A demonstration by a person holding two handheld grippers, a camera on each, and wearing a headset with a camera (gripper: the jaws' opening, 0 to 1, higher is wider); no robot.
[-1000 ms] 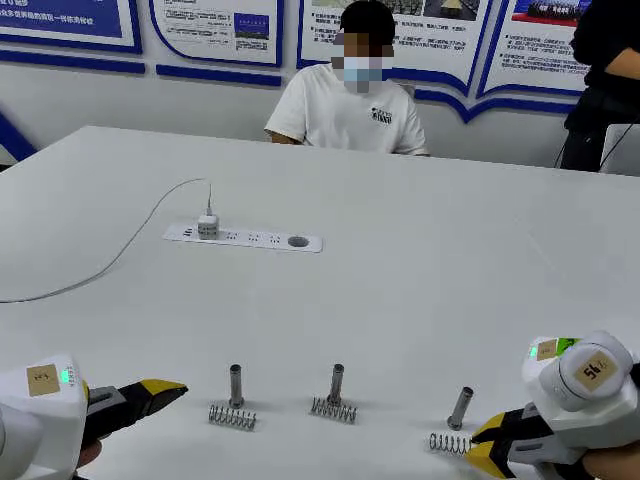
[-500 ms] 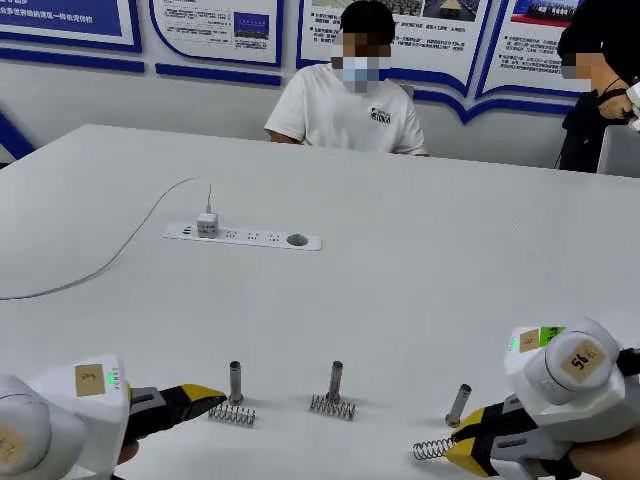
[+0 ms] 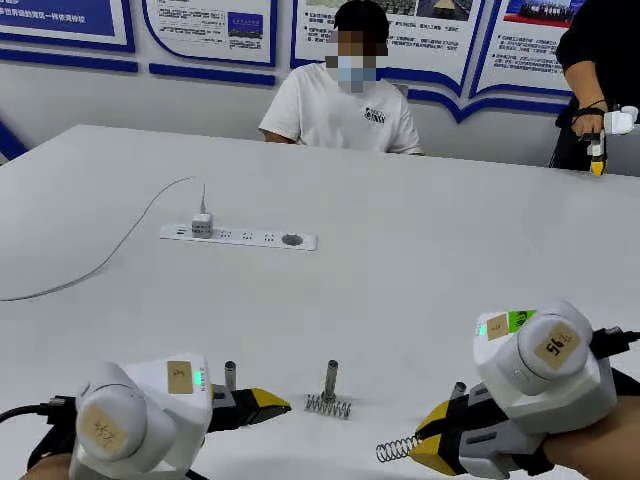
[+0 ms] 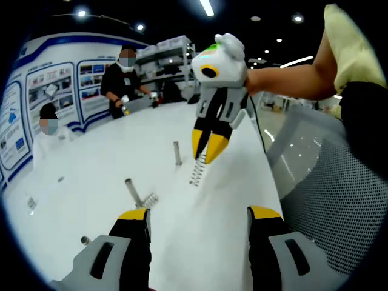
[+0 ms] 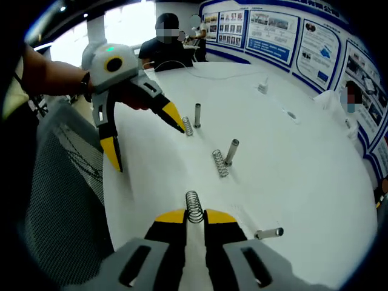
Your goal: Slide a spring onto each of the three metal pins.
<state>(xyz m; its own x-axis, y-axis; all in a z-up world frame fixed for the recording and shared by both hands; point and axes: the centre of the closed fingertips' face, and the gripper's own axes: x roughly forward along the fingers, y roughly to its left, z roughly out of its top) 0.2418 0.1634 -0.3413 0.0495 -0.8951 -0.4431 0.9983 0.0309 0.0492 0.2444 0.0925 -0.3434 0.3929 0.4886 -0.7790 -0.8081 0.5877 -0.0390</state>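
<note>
Bright, even light, small round ceiling spotlights (image 4: 79, 13) glowing in the left gripper view, the broad white tabletop (image 3: 400, 260) carrying only faint, soft shadows; both gripper views bow hard at the edges, head view crisp

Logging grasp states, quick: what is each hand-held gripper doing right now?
Left hand-held gripper: open, holding nothing.
Right hand-held gripper: closed on a spring.

Office meeting room, white conference table (image 3: 420, 260), wall posters (image 3: 210, 25)
</note>
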